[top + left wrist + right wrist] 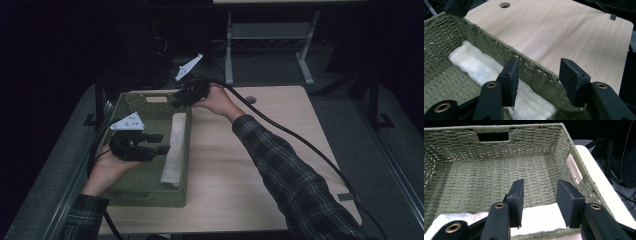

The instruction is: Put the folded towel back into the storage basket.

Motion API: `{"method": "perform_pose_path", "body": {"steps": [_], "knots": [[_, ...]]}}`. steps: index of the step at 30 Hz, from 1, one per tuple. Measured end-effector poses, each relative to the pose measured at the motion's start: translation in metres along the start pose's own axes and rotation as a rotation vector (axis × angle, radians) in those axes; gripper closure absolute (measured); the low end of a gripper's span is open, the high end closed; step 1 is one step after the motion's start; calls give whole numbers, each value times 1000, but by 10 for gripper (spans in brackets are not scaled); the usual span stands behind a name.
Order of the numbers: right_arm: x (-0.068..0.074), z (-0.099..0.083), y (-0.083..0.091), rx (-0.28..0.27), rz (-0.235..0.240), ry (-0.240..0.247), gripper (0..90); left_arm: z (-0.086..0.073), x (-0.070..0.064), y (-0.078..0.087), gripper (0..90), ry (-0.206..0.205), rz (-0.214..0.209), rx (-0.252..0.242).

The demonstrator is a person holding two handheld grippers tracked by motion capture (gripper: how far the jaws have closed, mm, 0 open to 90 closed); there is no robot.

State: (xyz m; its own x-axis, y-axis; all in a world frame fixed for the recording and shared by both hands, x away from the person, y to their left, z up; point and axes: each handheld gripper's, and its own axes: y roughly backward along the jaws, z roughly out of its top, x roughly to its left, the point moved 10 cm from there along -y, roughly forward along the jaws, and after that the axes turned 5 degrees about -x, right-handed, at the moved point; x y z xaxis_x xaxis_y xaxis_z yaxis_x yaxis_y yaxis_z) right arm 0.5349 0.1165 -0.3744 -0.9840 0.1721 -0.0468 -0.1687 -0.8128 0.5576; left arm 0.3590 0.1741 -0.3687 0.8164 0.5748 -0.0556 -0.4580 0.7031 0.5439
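Woven green basket [150,197] stands at the left of the tabletop [260,165]; the white towel [174,150] lies folded inside, along its right wall. Both tools, left [161,143] and right [176,103], hang released above it. A jaw can catch the wall and drag the basket, or pinch only one layer so the towel unfolds.
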Motion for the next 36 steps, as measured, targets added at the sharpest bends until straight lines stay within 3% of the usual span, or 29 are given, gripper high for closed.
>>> {"method": "perform_pose_path", "body": {"steps": [9,15,22,36], "knots": [[-5,-23,30,8,-18,-27,501,20,-8,-23,443,7,-8,-21],[-8,-40,57,-5,-34,-70,478,34,-16,-47,422,4,-6,-22],[-10,-59,86,-23,-64,-84,461,46,-26,-75,396,3,5,-13],[-7,-103,125,-32,-106,-119,449,53,-60,-120,396,-44,-87,9]]}}
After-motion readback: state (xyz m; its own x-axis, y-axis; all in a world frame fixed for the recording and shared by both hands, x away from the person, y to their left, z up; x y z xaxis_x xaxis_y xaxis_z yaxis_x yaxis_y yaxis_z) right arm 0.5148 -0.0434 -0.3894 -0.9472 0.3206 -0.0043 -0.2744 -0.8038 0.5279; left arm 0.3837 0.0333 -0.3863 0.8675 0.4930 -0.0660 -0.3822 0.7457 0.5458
